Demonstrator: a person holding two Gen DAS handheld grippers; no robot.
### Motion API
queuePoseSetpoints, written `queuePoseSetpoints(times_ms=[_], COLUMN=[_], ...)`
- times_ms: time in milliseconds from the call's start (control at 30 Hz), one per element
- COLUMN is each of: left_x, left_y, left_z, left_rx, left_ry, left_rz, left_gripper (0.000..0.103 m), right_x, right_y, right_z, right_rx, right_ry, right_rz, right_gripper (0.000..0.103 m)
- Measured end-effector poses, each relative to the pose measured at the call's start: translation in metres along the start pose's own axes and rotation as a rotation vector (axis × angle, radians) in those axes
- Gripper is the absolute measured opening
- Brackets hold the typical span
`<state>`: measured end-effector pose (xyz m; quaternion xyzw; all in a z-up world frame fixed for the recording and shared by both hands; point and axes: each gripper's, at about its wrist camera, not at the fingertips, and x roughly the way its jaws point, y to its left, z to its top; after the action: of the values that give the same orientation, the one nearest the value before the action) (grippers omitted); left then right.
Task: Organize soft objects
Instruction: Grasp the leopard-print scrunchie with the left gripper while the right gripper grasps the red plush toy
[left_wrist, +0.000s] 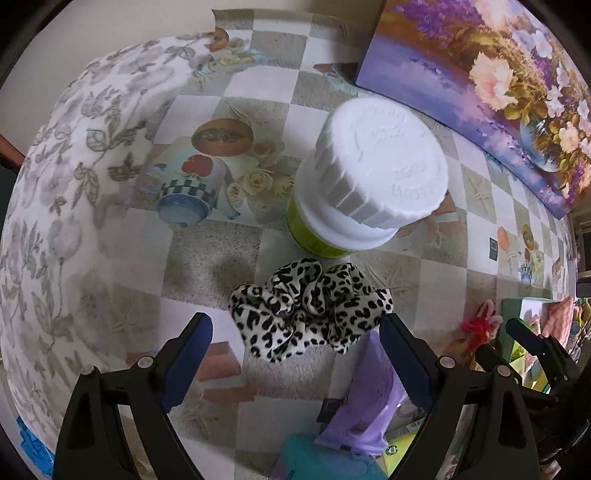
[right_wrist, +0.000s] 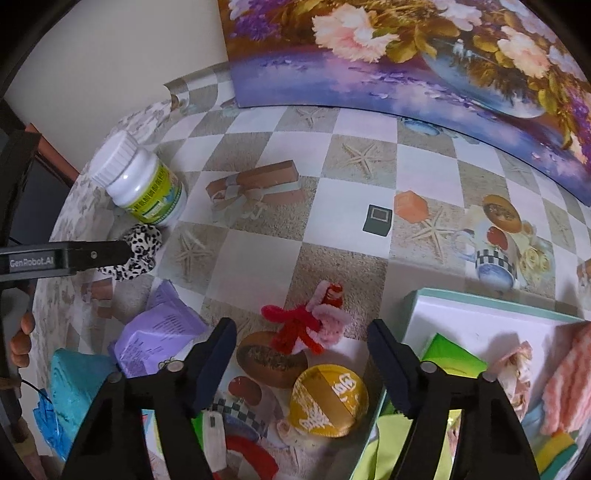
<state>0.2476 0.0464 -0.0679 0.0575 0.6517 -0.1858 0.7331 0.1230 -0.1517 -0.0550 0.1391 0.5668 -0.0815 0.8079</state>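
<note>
A black-and-white leopard-print scrunchie (left_wrist: 310, 306) lies on the checkered tablecloth just ahead of my left gripper (left_wrist: 297, 330), which is open with its fingers on either side of the scrunchie's near edge. The scrunchie also shows in the right wrist view (right_wrist: 142, 251), partly behind the left gripper's finger (right_wrist: 99, 254). My right gripper (right_wrist: 301, 345) is open and empty, just short of a red and pink pipe-cleaner figure (right_wrist: 314, 321). A white-and-teal open box (right_wrist: 480, 317) at the right holds a pink knitted cloth (right_wrist: 569, 380) and green items.
A white-capped pill bottle with green label (left_wrist: 365, 177) stands right behind the scrunchie. A purple packet (right_wrist: 162, 332), a teal sponge (right_wrist: 74, 376), and a gold foil disc (right_wrist: 328, 398) lie near the front. A flower painting (right_wrist: 424, 55) leans at the back.
</note>
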Motion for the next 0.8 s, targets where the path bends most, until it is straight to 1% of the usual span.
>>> queuePoseSetpoints(times_ms=[133, 233, 300, 333, 433, 500, 533, 600, 667, 700, 733, 767, 800], left_x=[0.009, 0.015, 0.018, 0.020, 0.024, 0.026, 0.026, 0.024, 0.023, 0.018, 0.017, 0.015, 0.014], left_y=[-0.003, -0.004, -0.005, -0.005, -0.010, -0.015, -0.015, -0.019, -0.023, -0.019, -0.020, -0.019, -0.019], left_z=[0.005, 0.009, 0.010, 0.011, 0.011, 0.008, 0.008, 0.007, 0.006, 0.007, 0.006, 0.005, 0.005], left_rx=[0.005, 0.000, -0.002, -0.003, 0.005, 0.008, 0.008, 0.007, 0.014, 0.014, 0.013, 0.013, 0.014], left_ry=[0.010, 0.011, 0.017, 0.021, 0.017, 0.015, 0.016, 0.017, 0.009, 0.007, 0.004, 0.000, -0.005], left_rz=[-0.006, -0.006, -0.019, -0.026, -0.023, -0.027, -0.032, -0.036, -0.035, -0.039, -0.038, -0.037, -0.038], left_gripper=[0.091, 0.091, 0.086, 0.083, 0.082, 0.076, 0.071, 0.067, 0.059, 0.058, 0.054, 0.048, 0.046], right_x=[0.010, 0.016, 0.020, 0.021, 0.022, 0.022, 0.022, 0.022, 0.021, 0.020, 0.019, 0.018, 0.017], right_y=[0.001, 0.001, 0.000, 0.000, 0.001, 0.001, 0.001, 0.001, 0.001, 0.000, 0.000, -0.001, -0.001], right_z=[0.001, 0.001, 0.001, 0.001, 0.001, 0.001, 0.000, -0.001, -0.002, -0.002, -0.002, -0.003, -0.002], right_rx=[-0.010, -0.017, -0.017, -0.016, -0.022, -0.024, -0.022, -0.022, -0.020, -0.017, -0.015, -0.014, -0.015], right_ry=[0.014, 0.024, 0.029, 0.031, 0.027, 0.025, 0.025, 0.024, 0.023, 0.022, 0.021, 0.019, 0.017], right_rz=[-0.014, -0.030, -0.033, -0.032, -0.040, -0.036, -0.034, -0.035, -0.034, -0.032, -0.031, -0.032, -0.033], right_gripper=[0.071, 0.065, 0.059, 0.058, 0.050, 0.045, 0.045, 0.043, 0.043, 0.043, 0.043, 0.043, 0.043])
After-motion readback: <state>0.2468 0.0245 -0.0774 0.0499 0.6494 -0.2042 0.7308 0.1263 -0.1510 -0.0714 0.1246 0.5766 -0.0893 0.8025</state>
